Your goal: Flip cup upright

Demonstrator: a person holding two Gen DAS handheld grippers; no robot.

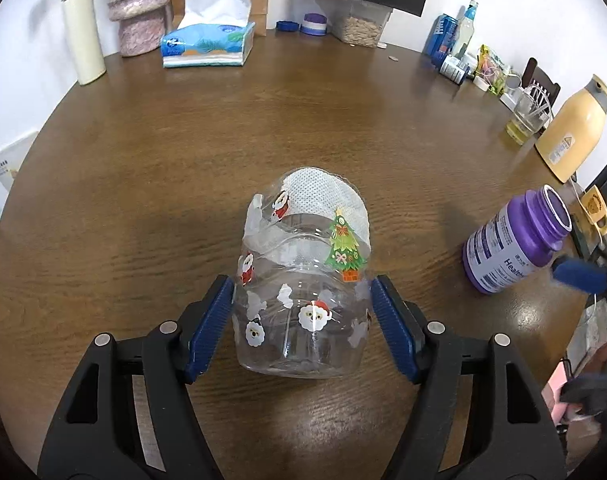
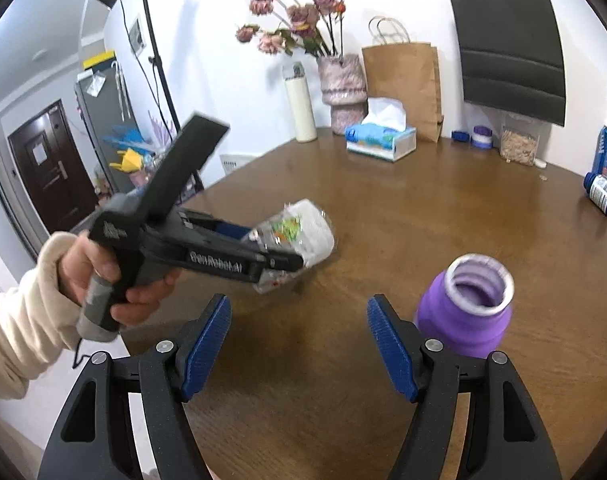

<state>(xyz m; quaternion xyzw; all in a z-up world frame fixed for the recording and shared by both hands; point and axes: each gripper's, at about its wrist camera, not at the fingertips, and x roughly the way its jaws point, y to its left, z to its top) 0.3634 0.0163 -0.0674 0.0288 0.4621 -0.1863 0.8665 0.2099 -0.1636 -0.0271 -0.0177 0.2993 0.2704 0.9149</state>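
The clear plastic cup with Santa and Christmas-tree stickers and a white mesh wrap at one end (image 1: 303, 276) lies between the blue ribbed pads of the left gripper (image 1: 302, 328), at the 6 o'clock side of the round brown wooden table (image 1: 263, 120). Both pads press against the cup's sides near its clear end, so the fingers are clamped on it. The white-wrapped end points away from the camera toward 12 o'clock, and the clear end faces the lens; which end is the mouth is hard to tell through the transparent plastic. In the right wrist view the cup (image 2: 299, 236) is tilted off the tabletop, its wrapped end at 2 o'clock, and the black body of the left gripper (image 2: 279, 262) covers its lower half; motion blur smears the stickers. The person's left hand in a cream sleeve (image 2: 103, 276) grips the handle at 9 o'clock.

The right gripper (image 2: 299, 344) has its blue fingers spread wide apart over bare table, holding nothing. Just beside its right finger, at 4 o'clock, stands a purple open-necked bottle (image 2: 467, 304), its lower part cut off behind the finger. In the left wrist view the same bottle (image 1: 515, 240) shows a white label whose text is only partly readable, and a blurred blue fingertip of the right gripper sits beside it at 3 o'clock.

At 12 o'clock on the table's far edge sits a blue tissue box (image 1: 207, 44).
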